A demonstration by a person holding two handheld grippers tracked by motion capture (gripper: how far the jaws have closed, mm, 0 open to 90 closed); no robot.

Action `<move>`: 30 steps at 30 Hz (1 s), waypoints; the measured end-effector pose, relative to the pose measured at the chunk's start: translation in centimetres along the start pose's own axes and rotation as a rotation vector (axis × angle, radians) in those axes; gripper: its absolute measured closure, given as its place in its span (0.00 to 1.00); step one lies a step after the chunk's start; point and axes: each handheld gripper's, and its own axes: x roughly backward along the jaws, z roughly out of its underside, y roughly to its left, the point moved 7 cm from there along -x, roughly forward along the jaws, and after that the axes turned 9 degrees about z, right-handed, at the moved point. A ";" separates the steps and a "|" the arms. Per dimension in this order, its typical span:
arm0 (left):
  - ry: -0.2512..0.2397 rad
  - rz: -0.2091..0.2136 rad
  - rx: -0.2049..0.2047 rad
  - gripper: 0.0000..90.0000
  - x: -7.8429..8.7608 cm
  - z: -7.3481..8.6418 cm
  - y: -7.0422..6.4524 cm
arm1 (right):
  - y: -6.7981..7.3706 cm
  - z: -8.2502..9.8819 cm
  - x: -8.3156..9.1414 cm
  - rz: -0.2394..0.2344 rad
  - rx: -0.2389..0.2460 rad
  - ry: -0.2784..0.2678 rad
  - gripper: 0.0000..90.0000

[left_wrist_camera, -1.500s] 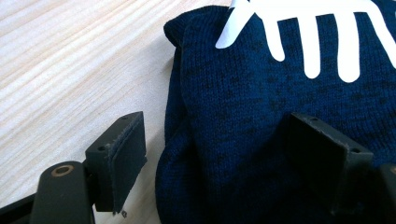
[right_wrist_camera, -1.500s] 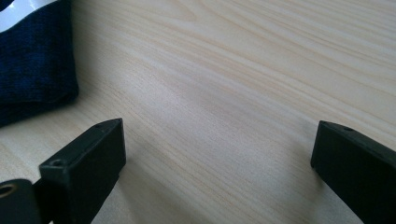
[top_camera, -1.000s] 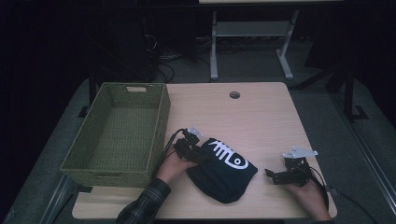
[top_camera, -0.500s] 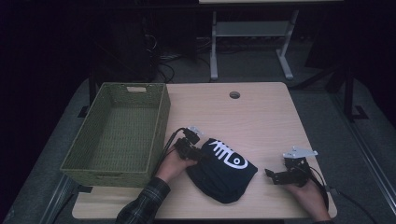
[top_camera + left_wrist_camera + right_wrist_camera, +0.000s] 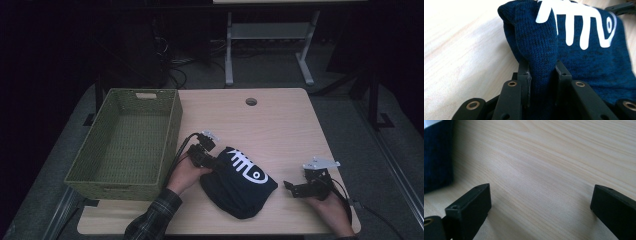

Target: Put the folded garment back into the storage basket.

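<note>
Green wicker basket (image 5: 125, 142) at counter (image 5: 280, 125) left edge, upright, nothing inside.

Dark blue knit garment w/ white fish-skeleton print (image 5: 240, 180) bunched on counter, near front edge, just right of basket, not touching it. Same garment (image 5: 584, 50) seen close in left gripper view.

Left gripper (image 5: 212, 161) (image 5: 541, 75) at garment's left end; jaws just been closing, now pinching a raised fold of the knit, fabric between pads.

Right gripper (image 5: 290, 187) (image 5: 540, 202) low over bare wood, right of garment, apart from it; jaws spread wide, holding nothing.
</note>
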 end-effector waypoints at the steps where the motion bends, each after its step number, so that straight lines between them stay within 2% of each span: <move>1: -0.001 0.000 -0.006 0.80 0.2 -0.3 -0.4 | 0.0 0.0 0.0 0.000 0.000 0.000 0.03; 6: 0.026 -0.012 -0.034 0.81 1.2 -1.5 -1.8 | 0.0 0.0 0.0 0.000 -0.001 -0.001 0.03; 14: 0.043 -0.026 -0.070 0.81 3.5 -3.2 -3.7 | 0.0 0.0 0.0 0.000 0.000 -0.002 0.03; 24: 0.055 -0.043 -0.117 0.81 6.6 -5.0 -5.6 | 0.0 0.0 0.0 0.000 -0.003 -0.001 0.03; 30: 0.067 -0.054 -0.137 0.81 8.5 -5.7 -6.2 | 0.0 0.0 0.0 0.000 -0.003 -0.002 0.03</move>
